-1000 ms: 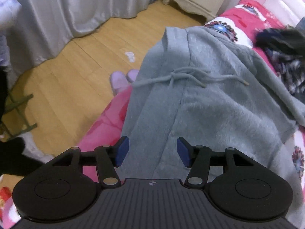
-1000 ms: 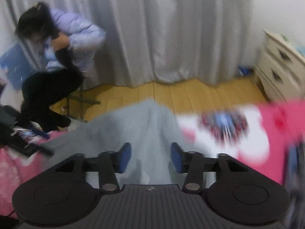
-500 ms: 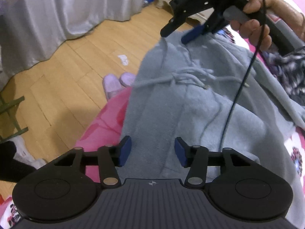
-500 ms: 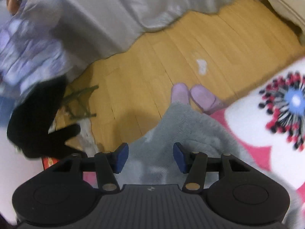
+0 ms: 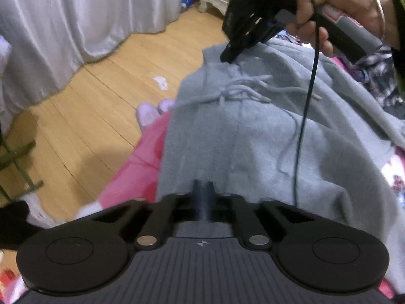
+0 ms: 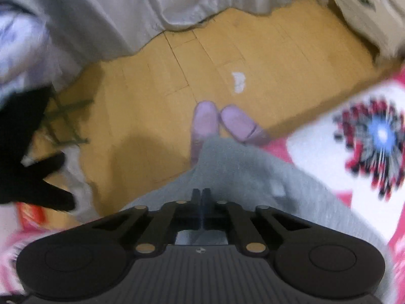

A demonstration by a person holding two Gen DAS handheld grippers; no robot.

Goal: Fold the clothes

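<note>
- The left gripper has its two blue pads pressed together at the near hem of the grey hoodie; they appear to pinch a bit of the fabric edge, though the nip itself is small and blurred.
- The right gripper, seen from its own camera, is likewise clenched, its pads meeting over grey cloth at the hoodie's far end. From the left wrist view the same tool bites down near the hood opening, with a hand squeezing its handle and a black cable trailing across the garment.
- The hoodie lies spread lengthwise on the pink patterned bedspread, near the bed's edge, drawstrings tangled at the neck, one sleeve trailing to the right.
- Beyond it: purple slippers on the wooden floor, grey curtains, a cream nightstand.
- Progress, as I judge it: with both ends gripped and the body mostly flat, this looks like the moment of a fold being taken up. No finished crease shows, and a dark plaid garment lies crumpled beside it.
</note>
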